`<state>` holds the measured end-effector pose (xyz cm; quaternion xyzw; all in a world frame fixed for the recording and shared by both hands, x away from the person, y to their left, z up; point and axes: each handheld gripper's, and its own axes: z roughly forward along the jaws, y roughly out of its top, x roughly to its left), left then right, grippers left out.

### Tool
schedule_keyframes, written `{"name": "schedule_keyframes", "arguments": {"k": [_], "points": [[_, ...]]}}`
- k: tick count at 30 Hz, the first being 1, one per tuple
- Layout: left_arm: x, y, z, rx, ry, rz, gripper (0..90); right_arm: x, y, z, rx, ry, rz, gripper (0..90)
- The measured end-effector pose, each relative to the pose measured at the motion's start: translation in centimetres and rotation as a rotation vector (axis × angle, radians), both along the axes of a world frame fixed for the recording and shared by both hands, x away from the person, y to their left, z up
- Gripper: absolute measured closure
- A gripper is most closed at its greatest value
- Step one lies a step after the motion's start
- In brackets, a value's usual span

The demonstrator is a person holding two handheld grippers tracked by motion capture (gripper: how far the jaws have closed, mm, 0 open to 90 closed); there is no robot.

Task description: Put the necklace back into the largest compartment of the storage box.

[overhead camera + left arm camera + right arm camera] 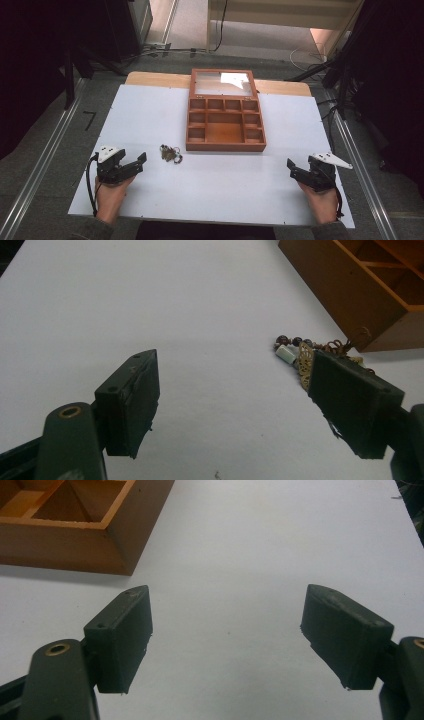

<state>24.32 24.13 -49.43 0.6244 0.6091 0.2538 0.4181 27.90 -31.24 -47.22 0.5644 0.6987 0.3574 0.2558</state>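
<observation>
My left hand-held gripper (140, 161) and right hand-held gripper (292, 167) rest spread apart near the table's (150, 115) front corners, bead bracelet (170, 153) beside the left.

Left gripper (137, 162) and right gripper (295, 168) rest low (jaws wide apart).

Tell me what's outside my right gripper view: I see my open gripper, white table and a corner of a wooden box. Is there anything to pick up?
Observer: Yes, a small tangle of beaded jewellery lies on the white table, just off the wooden box's front left corner.
Operator: Which gripper is nearer to it?
Observer: The left gripper; it is open, and the jewellery sits just beyond one of its jaws, untouched.
Operator: Is the box ready to take it?
Observer: Its glass lid is folded back, and the compartments I can see look empty.
</observation>
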Motion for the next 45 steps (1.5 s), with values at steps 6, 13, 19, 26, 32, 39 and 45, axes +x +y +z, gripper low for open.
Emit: {"name": "schedule_keyframes", "arguments": {"k": [6, 13, 19, 26, 32, 39, 45], "points": [[0.2, -0.3, 0.0, -0.003, 0.002, -0.008, 20.7, 0.0, 0.1, 0.0, 0.002, 0.003, -0.002, 18.5], [0.3, -0.7, 0.0, -0.003, 0.004, -0.019, 20.7, 0.0, 0.1, 0.0, 0.003, 0.004, -0.001, 18.4], [0.5, -1.2, 0.0, 0.001, 0.006, -0.031, 20.7, 0.0, 0.2, 0.0, 0.001, 0.004, -0.004, 18.4], [0.7, -1.6, -0.1, 0.001, 0.009, -0.037, 20.7, 0.0, 0.2, 0.0, 0.002, 0.008, -0.003, 18.4], [1.0, -2.1, -0.1, 0.003, 0.010, -0.050, 20.8, 0.0, 0.2, 0.0, 0.000, 0.005, -0.002, 18.4], [1.4, -2.5, -0.1, 0.005, 0.013, -0.052, 20.8, 0.0, 0.2, 0.0, 0.000, 0.005, -0.002, 18.4], [1.7, -3.2, -0.2, 0.010, 0.018, -0.067, 20.8, 0.0, 0.2, 0.0, 0.001, 0.006, -0.003, 18.4]]}}
